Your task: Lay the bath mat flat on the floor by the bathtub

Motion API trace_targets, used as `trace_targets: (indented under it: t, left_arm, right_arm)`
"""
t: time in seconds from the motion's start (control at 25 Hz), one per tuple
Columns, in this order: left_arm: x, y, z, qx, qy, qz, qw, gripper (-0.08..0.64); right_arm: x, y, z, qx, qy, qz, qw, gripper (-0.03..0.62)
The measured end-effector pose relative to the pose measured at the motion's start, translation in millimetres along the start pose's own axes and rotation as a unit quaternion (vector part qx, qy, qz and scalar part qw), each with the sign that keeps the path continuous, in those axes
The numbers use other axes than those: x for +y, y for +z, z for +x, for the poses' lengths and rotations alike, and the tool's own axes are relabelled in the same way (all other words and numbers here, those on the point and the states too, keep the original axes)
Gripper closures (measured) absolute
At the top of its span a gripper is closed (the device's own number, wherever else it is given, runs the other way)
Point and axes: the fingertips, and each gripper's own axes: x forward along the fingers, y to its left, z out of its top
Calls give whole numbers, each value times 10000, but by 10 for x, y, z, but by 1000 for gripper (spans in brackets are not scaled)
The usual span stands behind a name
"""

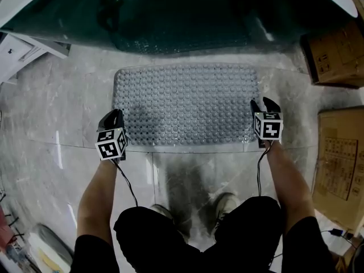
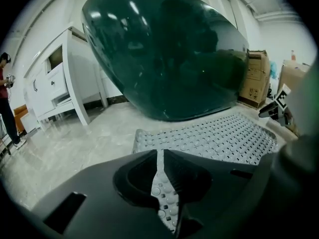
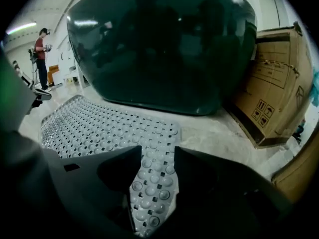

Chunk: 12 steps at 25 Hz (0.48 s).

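In the head view, the bath mat (image 1: 185, 104) lay flat on the floor (image 1: 57, 118). Its long side was just beside the dark green bathtub (image 1: 170, 16). The left gripper (image 1: 116, 115) was at the mat's near left corner, and the right gripper (image 1: 264, 106) was at its near right corner. That view did not show the jaws well.

The left gripper view did. Its jaws were squeezed close on the mat's edge, with only a thin strip of bumpy mat showing between them. In the right gripper view the jaws stood wide and did not press, and the mat's corner lay between them.

The left gripper view also showed the front of a white cabinet (image 2: 60, 83). The right gripper view showed a big cardboard box (image 3: 271, 83) near the tub and a person (image 3: 41, 59) standing far off.
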Motion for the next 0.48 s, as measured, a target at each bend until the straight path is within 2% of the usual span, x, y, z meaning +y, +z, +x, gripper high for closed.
trace_targets:
  t: [0.12, 0.16, 0.24, 0.32, 0.48]
  left_arm:
    - [-90, 79, -5, -99, -120, -17, 9999, 506]
    - [-129, 108, -7, -138, -184, -31, 9997, 506]
    - [-223, 161, -19, -218, -338, -58, 9992, 509]
    - [-329, 219, -31, -296, -501, -71, 9983, 525]
    - [-577, 363, -53, -435, -835, -34, 9956, 540]
  right_arm:
    - [96, 123, -45, -169, 163, -55, 9997, 377]
    - [134, 165, -70, -221, 200, -82, 9995, 401]
    - [217, 239, -122, -317, 264, -106, 9991, 550]
    - [330, 311, -155, -408, 411, -81, 9983, 572]
    - [574, 452, -186, -548, 761, -60, 9956, 574]
